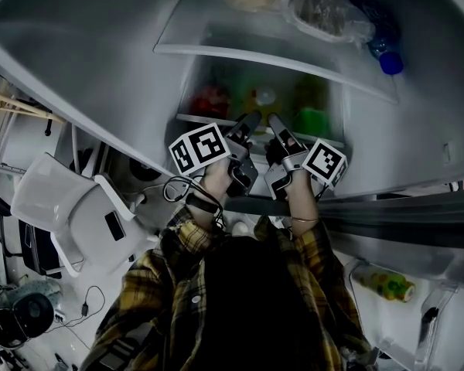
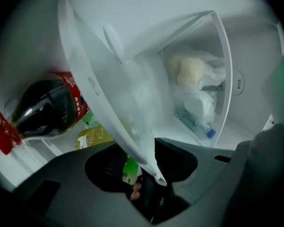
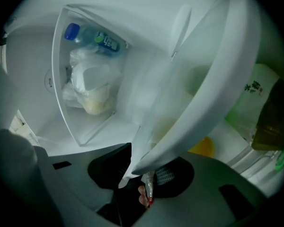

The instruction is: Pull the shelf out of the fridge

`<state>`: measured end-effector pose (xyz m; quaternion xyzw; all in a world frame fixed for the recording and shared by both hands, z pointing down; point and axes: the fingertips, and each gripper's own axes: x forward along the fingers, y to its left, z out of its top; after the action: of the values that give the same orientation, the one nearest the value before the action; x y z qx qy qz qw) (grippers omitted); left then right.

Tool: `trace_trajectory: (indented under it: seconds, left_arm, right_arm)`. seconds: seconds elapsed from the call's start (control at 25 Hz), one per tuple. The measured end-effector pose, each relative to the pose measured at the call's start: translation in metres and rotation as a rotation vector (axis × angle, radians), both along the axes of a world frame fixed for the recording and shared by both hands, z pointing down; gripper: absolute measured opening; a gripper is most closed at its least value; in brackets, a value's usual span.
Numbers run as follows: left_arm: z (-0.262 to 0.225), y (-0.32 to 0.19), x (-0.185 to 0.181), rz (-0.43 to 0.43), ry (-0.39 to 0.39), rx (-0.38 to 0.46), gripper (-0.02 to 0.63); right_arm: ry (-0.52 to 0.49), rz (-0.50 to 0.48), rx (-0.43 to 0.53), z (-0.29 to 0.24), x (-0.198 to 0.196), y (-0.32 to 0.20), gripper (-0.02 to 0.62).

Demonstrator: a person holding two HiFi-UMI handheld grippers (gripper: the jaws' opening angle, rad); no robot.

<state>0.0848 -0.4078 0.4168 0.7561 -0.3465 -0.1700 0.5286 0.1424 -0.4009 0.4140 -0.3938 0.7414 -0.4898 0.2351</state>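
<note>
Shelf (image 2: 109, 103) — clamped by left claw (image 2: 146, 163), right claw (image 3: 141, 170).

Left gripper (image 1: 246, 124) and right gripper (image 1: 278, 127) are showing dark grey in my hands, their cubes carrying black-and-white square markings. The shelf (image 2: 114, 103) is reading frosted, translucent white. A lying bottle (image 2: 43, 113) is showing dark brown, with a red label and red cap. A bottle cap (image 1: 390, 62) is glowing blue. A pack (image 1: 312, 120) is looking green. My sleeve (image 1: 329, 261) is showing yellow-and-black plaid.
</note>
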Motion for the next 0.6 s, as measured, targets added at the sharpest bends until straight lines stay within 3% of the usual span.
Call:
trace_trajectory:
  seconds: [0.12, 0.28, 0.6]
  left_arm:
    - [-0.0003, -0.0015, 0.0001, -0.004, 0.006, 0.0, 0.178]
    - [-0.0006, -0.0026, -0.0029, -0.014, 0.007, 0.0, 0.072]
    - [-0.0006, -0.0024, -0.0018, 0.004, 0.049, -0.012, 0.052]
  right_arm:
    - [-0.024, 0.005, -0.007, -0.0019, -0.0002, -0.0003, 0.144]
    - [0.003, 0.014, -0.006, -0.0015, -0.0002, -0.0011, 0.096]
    - [-0.074, 0.034, -0.041, 0.0008, 0.0012, -0.0014, 0.058]
